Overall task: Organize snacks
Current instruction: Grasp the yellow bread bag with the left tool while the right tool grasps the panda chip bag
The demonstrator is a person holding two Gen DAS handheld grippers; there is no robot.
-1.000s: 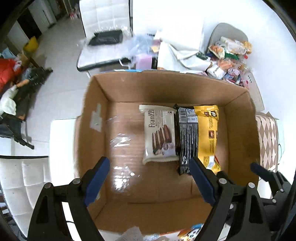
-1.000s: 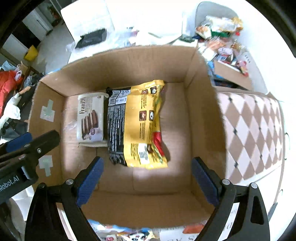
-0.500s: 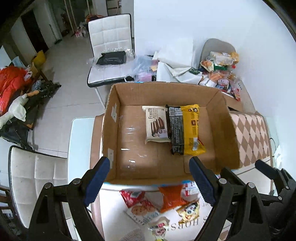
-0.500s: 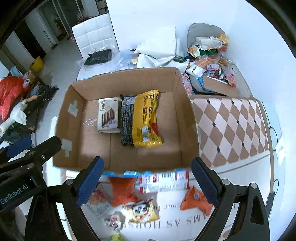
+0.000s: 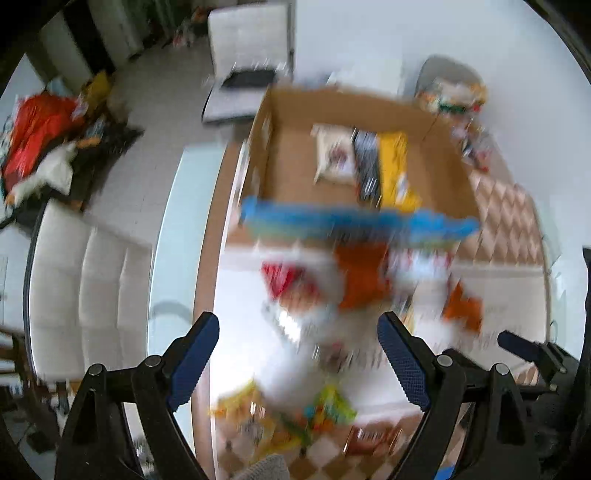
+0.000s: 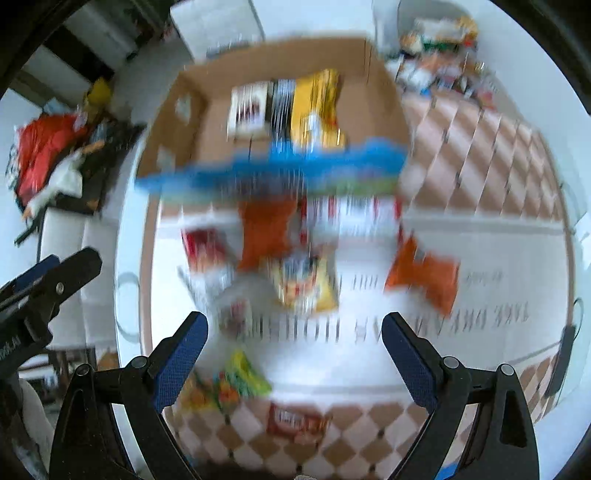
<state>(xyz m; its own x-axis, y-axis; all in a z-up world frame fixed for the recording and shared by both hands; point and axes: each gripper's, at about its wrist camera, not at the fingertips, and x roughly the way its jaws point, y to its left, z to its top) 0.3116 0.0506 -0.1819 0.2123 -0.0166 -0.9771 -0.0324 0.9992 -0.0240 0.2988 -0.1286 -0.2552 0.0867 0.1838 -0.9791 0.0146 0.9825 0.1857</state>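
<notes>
Blur smeared both views, so I could make out colours and rough shapes more than labels. My left claw (image 5: 297, 356) hung released with nothing between its blue pads (image 5: 192, 363), and my right claw (image 6: 293, 356) hung the same way, spread wide and grasping nothing. Its tip also poked into the left view at the right edge, and the left one showed at the left edge of the right view.

Nearest to me, on the checked part of the tablecloth (image 6: 369, 435), lay a brown packet (image 6: 295, 421), and just beyond it a green and yellow packet (image 6: 240, 380) at the near edge of the white cloth (image 6: 480, 354) with grey lettering. Farther out on that white cloth the loose snacks were scattered: a yellow packet (image 6: 306, 284) in the middle, a red packet (image 6: 203, 247) to its left, an orange packet (image 6: 264, 234) beyond it, and a second orange packet (image 6: 424, 277) off to the right, well apart from the rest. I could not tell which of these touched.

Behind them stood the cardboard box (image 6: 173, 147), its near wall printed blue. Inside, on its floor, three snacks lay side by side: a white packet (image 6: 247, 110) on the left, a black packet (image 6: 280, 107) in the middle and a yellow bag (image 6: 317, 107) on the right. The same row showed in the left view, white packet (image 5: 332, 158) leftmost.

Past the box, a grey chair (image 5: 443, 70) held a heap of more packets (image 6: 439, 44), and a white chair (image 5: 247, 33) stood on the floor.
</notes>
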